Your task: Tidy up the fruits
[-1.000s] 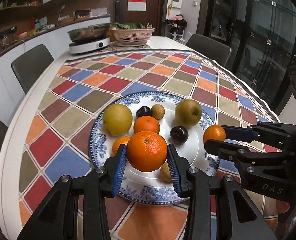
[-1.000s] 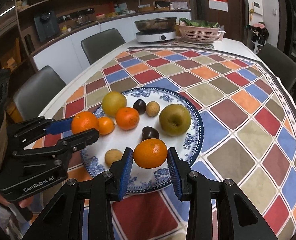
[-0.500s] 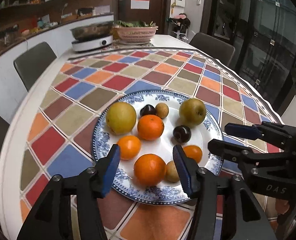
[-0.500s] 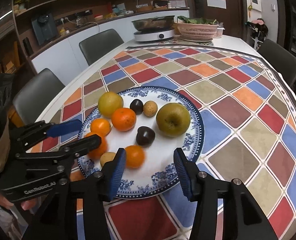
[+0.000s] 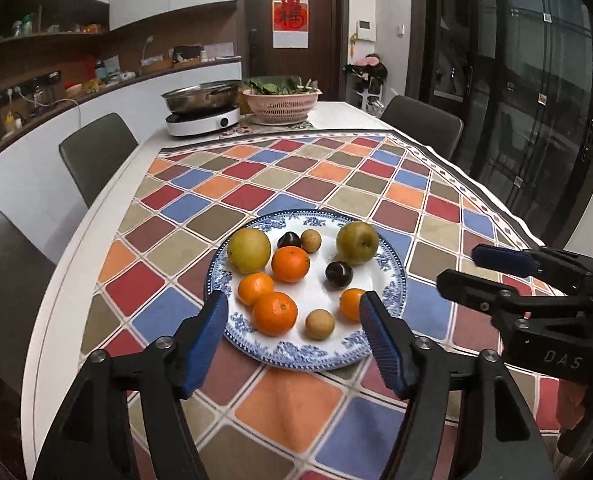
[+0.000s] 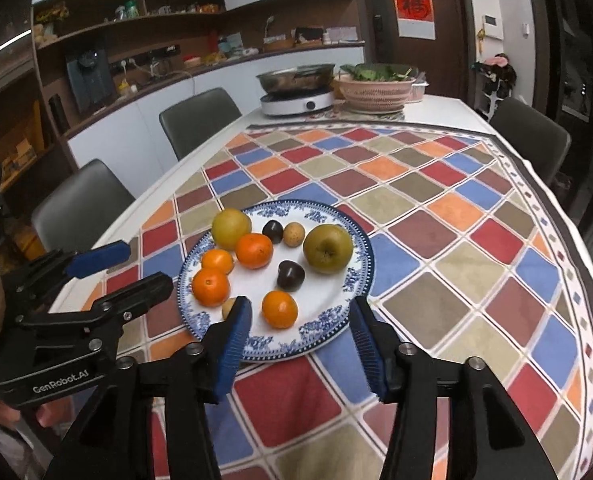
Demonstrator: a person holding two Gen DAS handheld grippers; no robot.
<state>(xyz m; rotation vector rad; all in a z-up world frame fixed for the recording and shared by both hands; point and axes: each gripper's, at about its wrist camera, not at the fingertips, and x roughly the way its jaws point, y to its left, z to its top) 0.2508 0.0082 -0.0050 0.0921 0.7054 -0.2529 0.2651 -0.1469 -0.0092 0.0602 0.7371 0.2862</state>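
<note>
A blue-and-white plate (image 5: 392, 280) (image 6: 336, 320) on the chequered tablecloth holds several fruits: oranges, two yellow-green pears, two dark plums and two small brown fruits. The big orange (image 5: 274, 313) (image 6: 211, 287) lies at the plate's near left. A smaller orange (image 5: 351, 303) (image 6: 279, 309) lies at the near right. My left gripper (image 5: 294, 338) is open and empty, just short of the plate's near rim. My right gripper (image 6: 300, 342) is open and empty over the near rim. Each gripper shows in the other's view, the right one (image 5: 484, 270) and the left one (image 6: 132, 270).
A hot-pot cooker (image 5: 202, 114) and a pink basket of greens (image 5: 281, 104) stand at the table's far end. Grey chairs (image 5: 96, 156) line both sides. The table edge runs close on the left (image 5: 56, 300).
Both grippers opened and let their oranges down onto the plate, then drew back towards me and rose. The two oranges now rest at the plate's near side.
</note>
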